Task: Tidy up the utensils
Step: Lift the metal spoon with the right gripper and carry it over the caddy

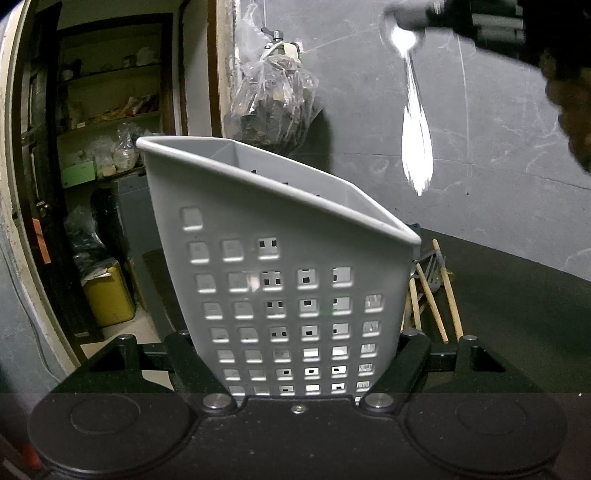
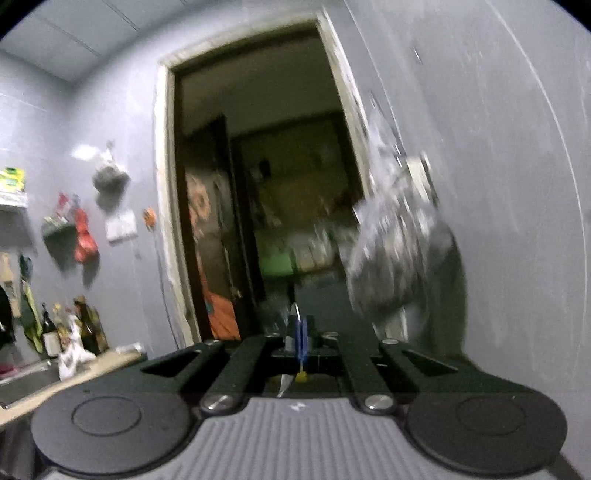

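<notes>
My left gripper (image 1: 291,354) is shut on a grey plastic utensil holder (image 1: 280,258) with square holes, gripped at its base and held tilted. In the left wrist view my right gripper (image 1: 417,16) is at the top right, shut on a shiny metal spoon (image 1: 415,122) that hangs down by its bowl end, above and to the right of the holder's open top. In the right wrist view the right gripper (image 2: 299,336) is closed with the spoon's thin edge (image 2: 295,314) between its fingers. Several wooden chopsticks (image 1: 436,295) and a metal utensil (image 1: 434,271) lie on the dark table behind the holder.
A dark table (image 1: 517,295) extends to the right. A plastic bag (image 1: 273,99) hangs on the grey wall behind. A doorway with shelves (image 1: 107,110) and a yellow container (image 1: 109,295) are at the left. Bottles (image 2: 70,328) stand on a counter.
</notes>
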Demonstrator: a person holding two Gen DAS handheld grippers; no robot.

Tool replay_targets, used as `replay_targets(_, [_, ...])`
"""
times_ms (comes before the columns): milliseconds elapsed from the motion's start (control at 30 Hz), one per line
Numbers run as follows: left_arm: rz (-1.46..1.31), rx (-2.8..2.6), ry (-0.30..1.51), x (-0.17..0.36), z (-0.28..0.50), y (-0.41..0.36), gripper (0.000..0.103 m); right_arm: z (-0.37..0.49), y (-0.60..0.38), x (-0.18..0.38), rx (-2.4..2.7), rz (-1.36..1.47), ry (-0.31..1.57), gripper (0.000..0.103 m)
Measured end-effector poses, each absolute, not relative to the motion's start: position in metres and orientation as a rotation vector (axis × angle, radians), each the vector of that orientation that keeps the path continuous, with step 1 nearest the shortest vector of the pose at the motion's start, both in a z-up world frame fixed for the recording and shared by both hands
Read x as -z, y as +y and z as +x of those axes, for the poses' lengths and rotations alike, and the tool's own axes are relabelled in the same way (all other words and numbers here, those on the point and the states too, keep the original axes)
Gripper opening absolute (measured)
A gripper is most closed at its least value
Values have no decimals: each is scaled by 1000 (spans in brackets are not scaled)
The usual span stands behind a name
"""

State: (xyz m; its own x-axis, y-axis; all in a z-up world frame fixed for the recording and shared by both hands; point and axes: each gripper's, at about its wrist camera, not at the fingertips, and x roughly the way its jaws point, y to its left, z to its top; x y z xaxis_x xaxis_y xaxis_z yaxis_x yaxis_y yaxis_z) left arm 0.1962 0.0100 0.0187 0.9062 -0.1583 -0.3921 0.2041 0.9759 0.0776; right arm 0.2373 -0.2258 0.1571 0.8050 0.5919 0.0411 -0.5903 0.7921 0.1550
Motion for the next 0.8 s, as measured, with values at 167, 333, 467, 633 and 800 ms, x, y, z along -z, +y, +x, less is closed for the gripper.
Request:
replay_targets(167, [121,189,396,-19,195,8,76,223,-213,-176,-707,161,-77,1])
replay_targets(333, [122,190,396,-19,194,8,76,221,-188,-175,-761,156,-108,1])
replay_targets(467, [121,190,396,-20,195,9,76,219,-169,-162,-779,97,-97,1])
replay_targets(633, [122,190,397,-20,195,10,76,211,-151,-142,-762,8,-89,1])
replay_targets(800, [122,190,397,-20,196,9,76,201,-138,-121,-724,-77,-100,1])
